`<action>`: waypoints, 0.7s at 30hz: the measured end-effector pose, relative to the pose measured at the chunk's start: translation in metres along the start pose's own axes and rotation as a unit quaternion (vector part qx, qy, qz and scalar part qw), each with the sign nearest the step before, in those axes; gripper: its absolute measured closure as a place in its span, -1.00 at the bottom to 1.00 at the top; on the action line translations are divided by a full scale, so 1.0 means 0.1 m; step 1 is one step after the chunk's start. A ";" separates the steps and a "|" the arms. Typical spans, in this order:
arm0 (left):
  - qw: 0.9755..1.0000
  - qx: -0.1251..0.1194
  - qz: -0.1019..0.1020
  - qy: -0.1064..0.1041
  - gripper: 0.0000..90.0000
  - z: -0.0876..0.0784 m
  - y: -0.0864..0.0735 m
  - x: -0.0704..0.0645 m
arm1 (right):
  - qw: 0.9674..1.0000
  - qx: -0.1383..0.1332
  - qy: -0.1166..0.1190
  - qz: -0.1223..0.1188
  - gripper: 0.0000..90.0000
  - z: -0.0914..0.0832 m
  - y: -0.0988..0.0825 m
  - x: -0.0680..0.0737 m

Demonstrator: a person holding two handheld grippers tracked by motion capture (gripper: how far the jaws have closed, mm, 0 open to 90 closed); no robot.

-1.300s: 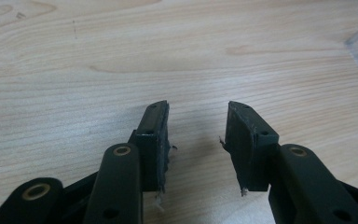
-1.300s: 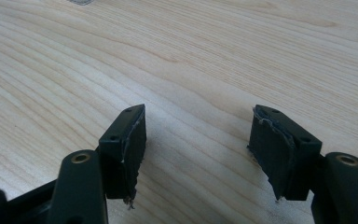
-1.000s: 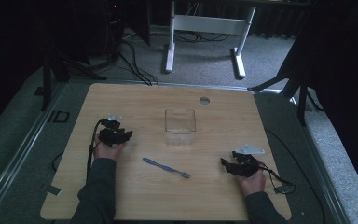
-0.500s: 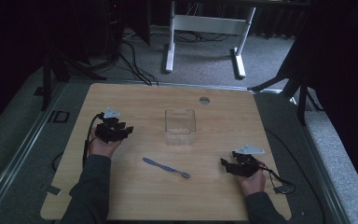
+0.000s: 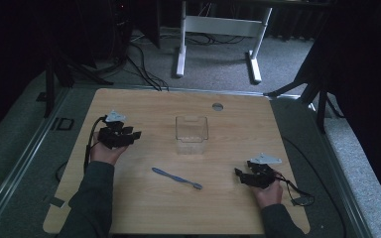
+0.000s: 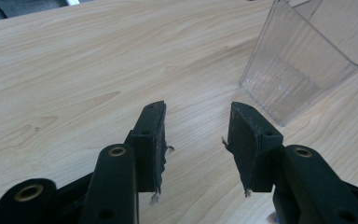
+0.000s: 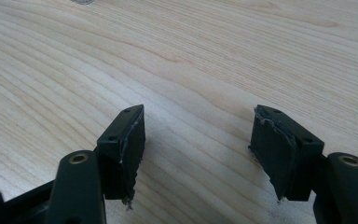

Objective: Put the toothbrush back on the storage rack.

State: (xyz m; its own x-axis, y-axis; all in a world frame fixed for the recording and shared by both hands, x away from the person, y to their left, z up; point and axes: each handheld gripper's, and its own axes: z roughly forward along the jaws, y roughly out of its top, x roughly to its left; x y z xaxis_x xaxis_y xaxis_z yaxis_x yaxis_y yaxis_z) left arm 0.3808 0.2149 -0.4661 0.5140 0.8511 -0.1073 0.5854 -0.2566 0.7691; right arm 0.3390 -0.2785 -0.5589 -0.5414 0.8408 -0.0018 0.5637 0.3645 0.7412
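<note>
There is one bench (image 5: 144,106). On it lies one toothbrush (image 5: 176,178) and stands one clear box (image 5: 191,134). There are two grippers, the left gripper (image 5: 135,135) and the right gripper (image 5: 238,175). Each gripper has two black jaws. There are two hands.

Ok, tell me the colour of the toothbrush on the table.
Blue toothbrush; clearest in the high view.

I'm looking at a matt, pale wood-grain table (image 5: 144,106), a glossy clear plastic container (image 5: 191,134) with ribbed walls, a smooth blue plastic toothbrush (image 5: 176,178), and matt black pads (image 6: 156,140) fraying at their edges.
</note>
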 end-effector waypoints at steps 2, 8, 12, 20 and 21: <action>1.000 -0.003 0.002 -0.004 0.24 -0.02 0.00 0.01 | 1.000 0.000 0.000 0.000 -0.23 0.00 0.00 0.00; 1.000 -0.014 0.001 -0.015 0.23 -0.08 0.01 0.03 | 1.000 0.000 0.000 0.000 -0.23 0.00 0.00 0.00; 1.000 -0.019 0.004 -0.023 0.22 -0.11 0.01 0.04 | 1.000 0.000 0.000 0.000 -0.23 0.00 0.00 0.00; 0.999 -0.018 0.015 -0.035 0.22 -0.11 0.03 0.02 | 1.000 0.000 0.001 -0.001 -0.23 0.00 0.00 0.00; 0.999 -0.018 0.015 -0.035 0.22 -0.11 0.03 0.02 | 1.000 0.000 0.001 -0.001 -0.23 0.00 0.00 0.00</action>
State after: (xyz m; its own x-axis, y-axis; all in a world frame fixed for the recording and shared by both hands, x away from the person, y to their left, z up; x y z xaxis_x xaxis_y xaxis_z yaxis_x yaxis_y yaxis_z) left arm 0.3761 0.2206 -0.4574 0.5742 0.8089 -0.1262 0.5468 -0.2642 0.7945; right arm 0.3391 -0.2786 -0.5589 -0.5432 0.8396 -0.0022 0.5625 0.3659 0.7414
